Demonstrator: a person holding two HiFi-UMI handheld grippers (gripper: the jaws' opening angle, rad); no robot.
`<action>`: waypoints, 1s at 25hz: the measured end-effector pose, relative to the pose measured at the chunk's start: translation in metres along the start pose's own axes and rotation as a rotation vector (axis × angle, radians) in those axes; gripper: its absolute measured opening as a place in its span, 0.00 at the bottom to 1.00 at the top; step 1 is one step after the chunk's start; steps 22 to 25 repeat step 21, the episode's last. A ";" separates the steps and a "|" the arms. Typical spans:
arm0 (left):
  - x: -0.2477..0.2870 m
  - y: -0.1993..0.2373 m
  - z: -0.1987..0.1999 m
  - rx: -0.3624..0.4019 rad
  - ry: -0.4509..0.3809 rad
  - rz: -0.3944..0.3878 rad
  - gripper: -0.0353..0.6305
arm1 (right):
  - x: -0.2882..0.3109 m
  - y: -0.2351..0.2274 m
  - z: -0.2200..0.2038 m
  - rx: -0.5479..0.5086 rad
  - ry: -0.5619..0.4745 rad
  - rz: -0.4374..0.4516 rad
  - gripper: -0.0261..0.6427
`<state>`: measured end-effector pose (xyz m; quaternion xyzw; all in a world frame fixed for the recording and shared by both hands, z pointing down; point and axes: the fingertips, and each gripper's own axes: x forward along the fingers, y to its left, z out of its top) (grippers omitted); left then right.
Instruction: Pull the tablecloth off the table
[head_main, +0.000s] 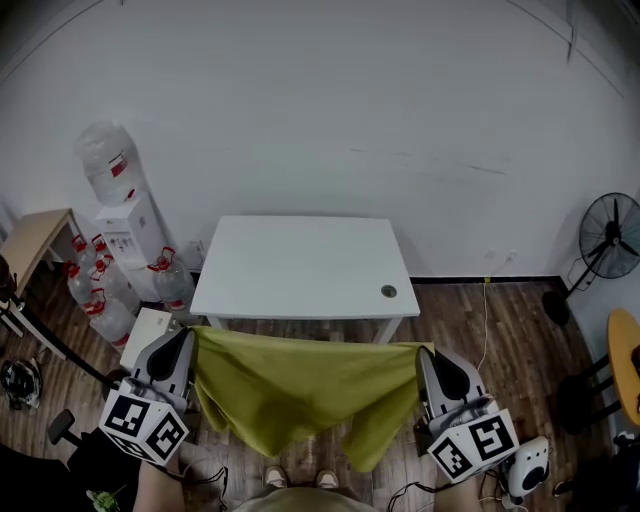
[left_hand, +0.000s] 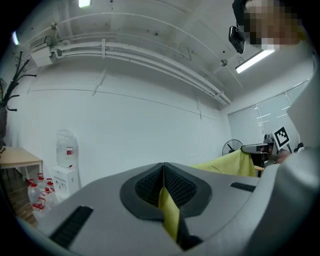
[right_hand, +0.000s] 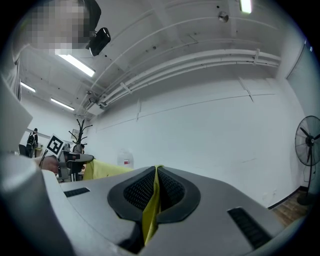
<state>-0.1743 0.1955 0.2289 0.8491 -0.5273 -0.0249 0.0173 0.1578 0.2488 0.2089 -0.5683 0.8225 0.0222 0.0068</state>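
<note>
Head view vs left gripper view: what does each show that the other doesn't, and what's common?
Head view only: the white table, its top bare, and the tablecloth off it, hanging between the left gripper and right gripper. Left gripper view only: its own jaws closed on a fold of the tablecloth, plus ceiling lights. Both: the yellow tablecloth, water dispenser, fan, right gripper.

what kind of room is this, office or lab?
Probably an office or lab side room: a water dispenser with spare bottles beside it, a plain white table against a bare wall, and a standing fan.
</note>
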 end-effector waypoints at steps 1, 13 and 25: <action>0.000 0.002 0.000 0.000 0.001 -0.002 0.08 | 0.001 0.001 -0.001 0.000 0.001 -0.001 0.08; 0.001 0.020 0.007 -0.001 -0.011 0.007 0.08 | 0.017 0.011 0.002 -0.003 0.005 0.016 0.08; 0.002 0.025 0.010 0.002 -0.023 0.006 0.08 | 0.023 0.014 0.003 -0.017 0.001 0.019 0.08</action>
